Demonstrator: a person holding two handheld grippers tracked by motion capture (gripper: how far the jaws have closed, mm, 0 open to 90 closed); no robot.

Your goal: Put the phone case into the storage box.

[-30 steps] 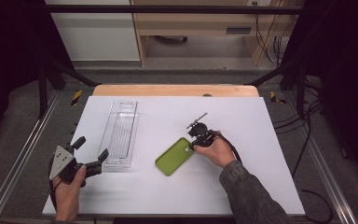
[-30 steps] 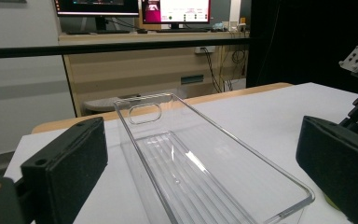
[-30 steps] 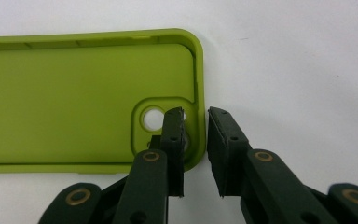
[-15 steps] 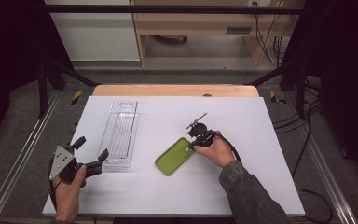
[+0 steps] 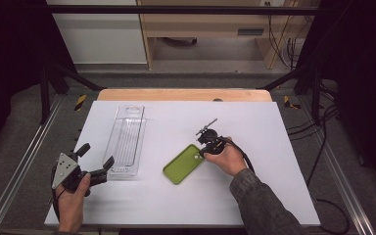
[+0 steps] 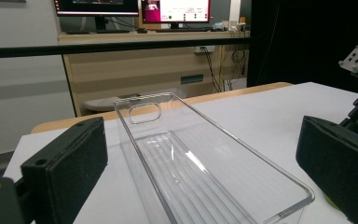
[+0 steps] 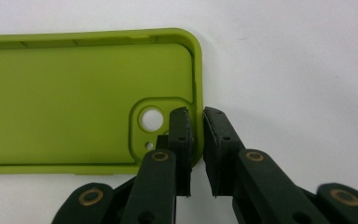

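High view: a white tabletop [image 5: 274, 147] carries a clear tray [image 5: 126, 139] toward the left and a green case [image 5: 183, 164] near the centre, the two apart from each other. The tray is long and narrow, empty, with a slot cut in its far end wall. The case lies open side up, angled, with its camera-cutout end toward the right gripper [image 5: 204, 151]. The right hand [image 5: 227, 159] holds that gripper low at the case's upper right end. Right gripper view: the jaws are nearly closed, one inside the case [image 7: 74, 93] beside the camera cutout and one outside, with the case's end wall between them; the right gripper [image 7: 196, 140] thus pinches the wall near its corner, and the case rests flat on the white surface. High view: the left hand [image 5: 71, 205] holds the left gripper [image 5: 95, 159] at the tabletop's front left, its jaws spread wide and pointing at the tray's near end; one jaw tip lies just beside the tray's near corner. Left gripper view: the jaws stand far apart at either side of the frame with nothing between them, the left gripper [image 6: 200, 154] empty, and the tray [image 6: 200, 172] extends away ahead of them.
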